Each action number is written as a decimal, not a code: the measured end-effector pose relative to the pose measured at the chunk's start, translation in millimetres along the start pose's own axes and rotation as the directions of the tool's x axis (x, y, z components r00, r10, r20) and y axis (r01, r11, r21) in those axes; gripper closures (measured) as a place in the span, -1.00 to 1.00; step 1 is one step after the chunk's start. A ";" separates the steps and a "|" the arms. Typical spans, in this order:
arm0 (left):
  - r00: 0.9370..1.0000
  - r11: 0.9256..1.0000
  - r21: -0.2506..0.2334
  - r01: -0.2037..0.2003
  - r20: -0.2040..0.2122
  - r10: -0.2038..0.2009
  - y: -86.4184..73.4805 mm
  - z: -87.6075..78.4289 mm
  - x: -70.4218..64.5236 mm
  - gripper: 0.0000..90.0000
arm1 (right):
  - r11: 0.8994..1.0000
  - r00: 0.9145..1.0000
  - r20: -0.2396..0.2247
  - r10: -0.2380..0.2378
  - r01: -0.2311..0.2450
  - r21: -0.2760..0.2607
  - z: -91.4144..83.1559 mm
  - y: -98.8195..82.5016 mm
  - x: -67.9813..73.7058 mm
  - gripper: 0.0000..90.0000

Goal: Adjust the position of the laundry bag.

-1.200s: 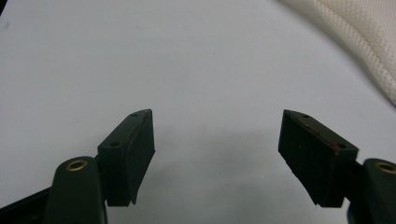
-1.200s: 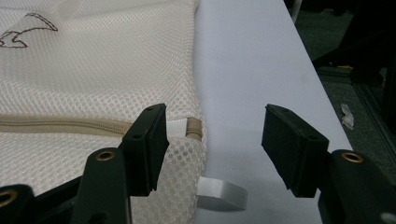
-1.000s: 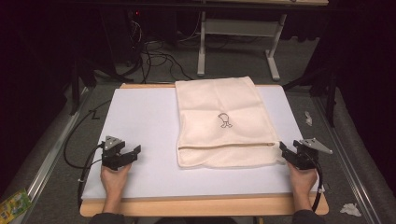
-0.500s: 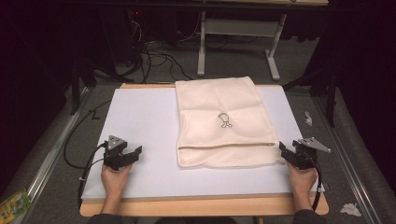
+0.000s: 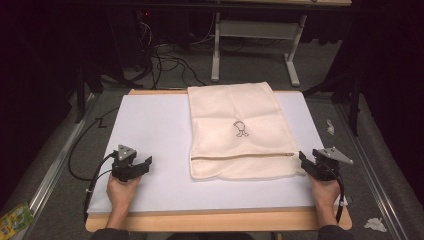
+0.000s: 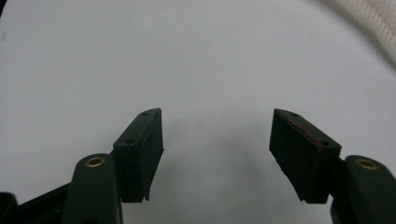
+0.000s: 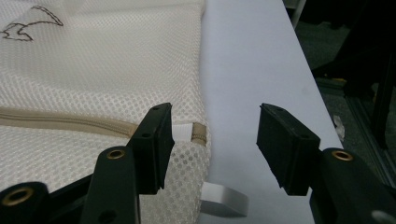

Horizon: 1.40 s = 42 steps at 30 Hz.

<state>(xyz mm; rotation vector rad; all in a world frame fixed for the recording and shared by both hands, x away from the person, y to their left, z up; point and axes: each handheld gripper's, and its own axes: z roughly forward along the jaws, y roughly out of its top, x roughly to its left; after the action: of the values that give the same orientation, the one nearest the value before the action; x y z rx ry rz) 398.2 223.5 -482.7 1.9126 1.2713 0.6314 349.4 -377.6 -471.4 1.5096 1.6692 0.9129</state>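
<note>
Right gripper view: tongs [image 7: 212,140] agape beside bag [image 7: 93,70]

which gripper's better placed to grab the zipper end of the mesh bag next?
Right, probably. The right gripper is open at the mesh bag's edge, with the zipper end between its jaws. The left gripper is open over bare white table cover, well apart from the bag.

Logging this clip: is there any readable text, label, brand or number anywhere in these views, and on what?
No readable words or numbers.
Mesh bag: a small dark embroidered figure, a picture rather than letters.
White tab by the bag's edge near the right tongs: blank as far as it shows.
Green packet on the floor at the lower left: printed, but too small and blurred to read.
</note>
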 end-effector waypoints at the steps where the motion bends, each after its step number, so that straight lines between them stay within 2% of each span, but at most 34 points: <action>1: 1.000 1.000 0.000 -0.006 -0.002 0.006 0.3 -0.6 -1.0 -0.21 | 1.000 1.000 -0.007 -0.004 0.004 -0.010 -0.4 0.4 -0.2 0.01; 2: 1.000 1.000 -0.006 -0.004 -0.001 0.004 0.8 -1.0 -2.4 -0.21 | 1.000 1.000 -0.016 0.010 -0.011 -0.012 -0.7 0.7 -0.7 0.01; 3: 1.000 1.000 -0.011 -0.001 0.019 0.001 2.1 -2.7 -5.6 -0.21 | 0.999 0.999 -0.036 0.033 -0.033 -0.010 -0.9 1.4 -3.7 0.00; 5: 1.000 1.000 -0.012 -0.001 0.031 0.001 2.7 -3.1 -7.6 -0.21 | 0.999 0.998 -0.041 0.049 -0.049 -0.007 -1.0 1.7 -5.1 0.00; 6: 0.999 1.000 -0.007 -0.001 0.039 0.002 3.4 -3.2 -9.8 -0.18 | 0.998 0.998 -0.035 0.054 -0.053 0.016 -1.1 2.7 -7.8 0.01; 7: 0.999 1.000 -0.003 0.001 0.045 -0.001 3.5 -3.3 -11.6 -0.18 | 0.998 0.998 -0.035 0.054 -0.053 0.016 -1.1 2.7 -7.8 0.01; 8: 0.998 1.000 0.000 0.013 0.058 -0.013 3.5 -2.7 -13.0 -0.15 | 0.999 0.999 -0.011 0.047 -0.046 0.023 -1.7 3.2 -8.4 0.01; 11: 0.995 0.999 0.019 0.034 0.093 -0.035 4.7 -0.8 -16.7 -0.14 | 0.996 0.997 -0.019 0.075 -0.074 0.047 -1.5 4.8 -11.3 0.00; 14: 0.993 0.999 0.025 0.035 0.109 -0.038 7.9 -0.7 -21.7 -0.10 | 0.995 0.997 -0.044 0.067 -0.064 0.079 1.2 7.8 -13.3 -0.01; 17: 0.992 0.999 0.009 0.036 0.117 -0.037 11.3 -2.4 -27.4 -0.07 | 0.994 0.996 -0.048 0.072 -0.067 0.082 0.7 9.3 -12.7 0.01; 18: 0.989 0.999 0.014 0.036 0.144 -0.037 15.1 -1.9 -32.1 -0.08 | 0.994 0.996 -0.056 0.064 -0.059 0.092 1.1 10.9 -12.3 0.02; 19: 0.989 0.999 0.014 0.036 0.144 -0.037 15.1 -1.9 -32.1 -0.10 | 0.994 0.996 -0.056 0.064 -0.059 0.092 1.1 10.9 -12.3 0.02; 22: 0.983 0.999 0.009 0.036 0.180 -0.037 22.3 -1.3 -41.5 -0.14 | 0.993 0.996 -0.070 0.049 -0.041 0.112 2.6 13.5 -11.4 0.02; 25: 0.980 1.000 0.013 0.013 0.199 -0.015 30.2 1.3 -53.9 -0.19 | 0.992 0.995 -0.085 0.054 -0.044 0.118 3.2 17.1 -10.8 0.02; 26: 0.978 1.000 0.018 0.000 0.208 -0.004 35.3 3.7 -62.8 -0.21 | 0.991 0.994 -0.095 0.051 -0.039 0.127 4.4 19.2 -10.4 0.02; 32: 0.973 0.999 0.034 -0.016 0.230 0.008 46.6 10.9 -78.6 -0.25 | 0.989 0.993 -0.112 0.030 -0.014 0.145 8.6 24.2 -9.2 0.03; 34: 0.972 0.999 0.042 -0.015 0.233 0.005 50.4 15.2 -83.2 -0.27 | 0.990 0.992 -0.121 0.029 -0.012 0.143 10.3 28.0 -8.6 0.06; 35: 0.970 0.999 0.048 -0.001 0.243 -0.010 51.7 17.6 -84.5 -0.27 | 0.990 0.992 -0.121 0.029 -0.012 0.143 10.3 28.0 -8.6 0.06; 39: 0.971 0.997 0.080 -0.016 0.237 -0.003 56.4 28.7 -92.3 -0.32 | 0.987 0.992 -0.122 0.028 -0.007 0.163 16.7 32.8 -7.5 0.07; 41: 0.964 0.996 0.090 0.002 0.264 -0.026 58.4 33.6 -94.6 -0.32 | 0.985 0.992 -0.122 0.031 -0.009 0.170 18.0 33.9 -7.4 0.07; 42: 0.965 0.995 0.100 0.004 0.261 -0.030 59.6 35.9 -95.8 -0.33 | 0.985 0.992 -0.122 0.032 -0.011 0.173 19.3 35.0 -7.5 0.07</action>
<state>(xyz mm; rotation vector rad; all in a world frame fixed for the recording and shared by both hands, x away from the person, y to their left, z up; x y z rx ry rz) 420.6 110.2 -456.9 1.9876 1.1650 0.2972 384.3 -381.7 -450.8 1.6159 1.8659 0.9100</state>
